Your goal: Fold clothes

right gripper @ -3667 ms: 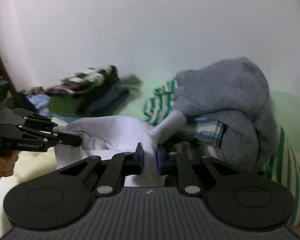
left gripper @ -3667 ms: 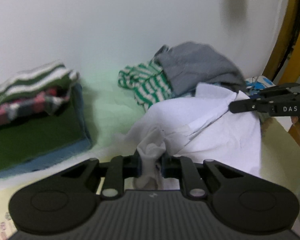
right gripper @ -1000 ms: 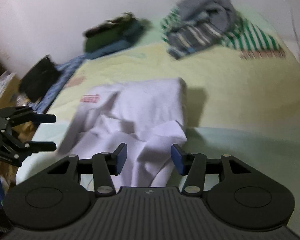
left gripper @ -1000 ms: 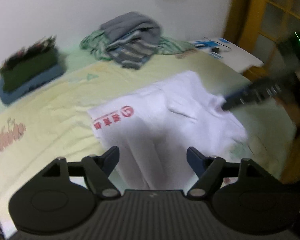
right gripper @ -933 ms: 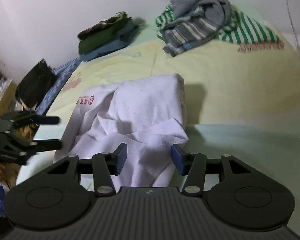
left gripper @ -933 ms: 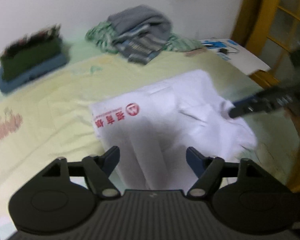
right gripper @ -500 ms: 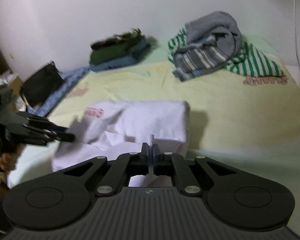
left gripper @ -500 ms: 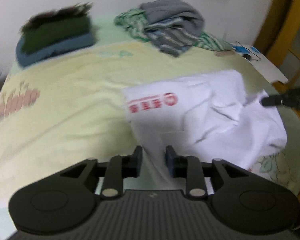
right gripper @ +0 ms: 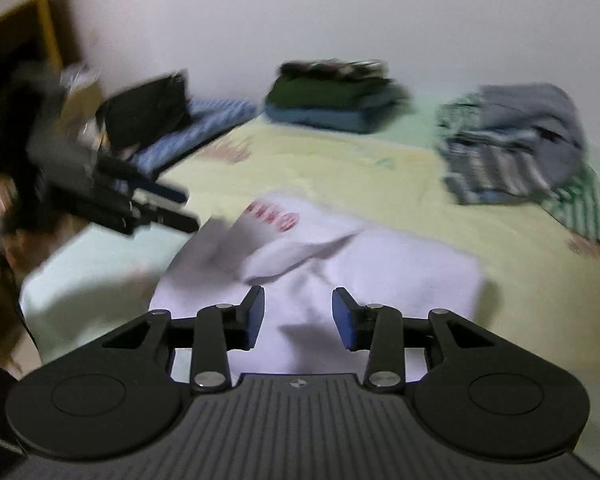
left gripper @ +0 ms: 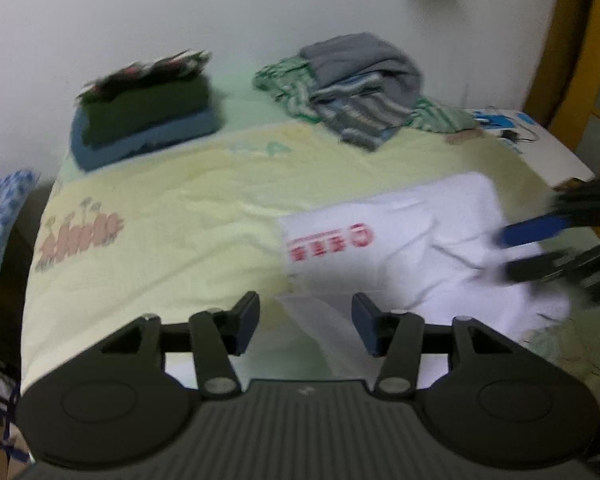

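A white shirt with red print lies rumpled on the yellow bedsheet. In the left wrist view my left gripper hovers over the shirt's near left edge. Its jaws are opening, and a pale strip of cloth lies loose between them without being pressed. My right gripper shows blurred at the shirt's right side. In the right wrist view the right gripper is over the white shirt, jaws opening, pads clear of the cloth. The left gripper is blurred at the left.
A folded stack of green and blue clothes sits by the wall, also visible as the folded stack. A loose pile of grey and striped clothes lies to its right. A black bag stands off the bed's left side.
Half a second ago both grippers were pinched shut on the shirt's edges. Now both sets of jaws stand apart and the cloth has dropped free. Both hands have shifted sideways.
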Demonstrator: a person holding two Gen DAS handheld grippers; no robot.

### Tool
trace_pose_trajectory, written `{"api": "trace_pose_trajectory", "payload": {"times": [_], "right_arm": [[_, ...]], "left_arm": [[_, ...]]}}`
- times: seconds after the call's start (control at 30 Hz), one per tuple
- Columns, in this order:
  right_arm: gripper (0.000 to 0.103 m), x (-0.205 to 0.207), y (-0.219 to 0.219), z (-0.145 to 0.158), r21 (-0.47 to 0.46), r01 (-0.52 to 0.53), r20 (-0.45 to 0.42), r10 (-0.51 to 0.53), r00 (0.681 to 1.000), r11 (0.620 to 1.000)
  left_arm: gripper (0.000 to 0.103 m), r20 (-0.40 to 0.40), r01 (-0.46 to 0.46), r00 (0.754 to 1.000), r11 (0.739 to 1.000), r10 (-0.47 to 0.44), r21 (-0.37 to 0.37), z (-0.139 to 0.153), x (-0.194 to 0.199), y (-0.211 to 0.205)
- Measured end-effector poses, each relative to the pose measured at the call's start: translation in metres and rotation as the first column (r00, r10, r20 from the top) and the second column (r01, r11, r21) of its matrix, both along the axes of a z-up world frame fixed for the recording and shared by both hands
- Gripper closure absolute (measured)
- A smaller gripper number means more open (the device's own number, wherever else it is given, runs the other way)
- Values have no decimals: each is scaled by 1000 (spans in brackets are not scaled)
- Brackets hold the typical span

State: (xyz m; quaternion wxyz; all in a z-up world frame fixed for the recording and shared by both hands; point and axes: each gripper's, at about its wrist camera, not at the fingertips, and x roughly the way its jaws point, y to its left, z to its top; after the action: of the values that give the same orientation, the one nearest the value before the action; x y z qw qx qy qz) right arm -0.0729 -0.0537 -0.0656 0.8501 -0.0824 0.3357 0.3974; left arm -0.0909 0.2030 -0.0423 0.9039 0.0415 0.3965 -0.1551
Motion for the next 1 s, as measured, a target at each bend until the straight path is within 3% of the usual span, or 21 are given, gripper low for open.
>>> {"api": "trace_pose_trajectory", "payload": {"times": [0.2, 0.27, 0.3, 0.47, 0.57, 0.67, 0.73, 0.83, 0.87, 0.93, 1.0], "right_arm": [[62, 7, 31, -27, -50, -76, -31, 75, 997, 996], [77, 5, 36, -31, -105, -90, -15, 89, 996, 990], [103, 3, 35, -30, -117, -88, -10, 88, 996, 989], [103, 1, 14, -13, -34, -24, -7, 23, 1000, 999], [100, 5, 15, -14, -3, -30, -52, 29, 998, 1000], [84, 7, 33, -14, 34, -87, -69, 89, 994, 996], [64, 8, 50, -15, 33, -139, -54, 141, 989, 990], [63, 13, 73, -27, -50, -175, -60, 172, 983, 983], [67, 16, 79, -31, -82, -185, -68, 180, 981, 979], [98, 17, 82, -32, -96, -202, -77, 196, 978, 975], [99, 14, 75, -23, -71, -217, -69, 212, 975, 974]], "left_arm": [[39, 2, 82, 997, 996, -82, 28, -3, -20, -22], [39, -20, 84, 996, 996, -84, 29, -9, -25, -23], [39, -31, 82, 996, 996, -81, 29, -12, -27, -24], [35, -65, 67, 996, 998, -66, 12, -20, -38, -20], [33, -75, 71, 995, 997, -72, -9, -23, -41, -21], [33, -81, 85, 993, 996, -85, 3, -28, -41, -26], [32, -81, 90, 993, 996, -89, 6, -29, -41, -27], [30, -84, 86, 993, 996, -85, 17, -32, -44, -29], [29, -86, 85, 993, 996, -82, 24, -33, -45, -30], [29, -86, 82, 993, 996, -79, 40, -35, -47, -31], [28, -84, 79, 994, 996, -75, 42, -37, -50, -31]]}}
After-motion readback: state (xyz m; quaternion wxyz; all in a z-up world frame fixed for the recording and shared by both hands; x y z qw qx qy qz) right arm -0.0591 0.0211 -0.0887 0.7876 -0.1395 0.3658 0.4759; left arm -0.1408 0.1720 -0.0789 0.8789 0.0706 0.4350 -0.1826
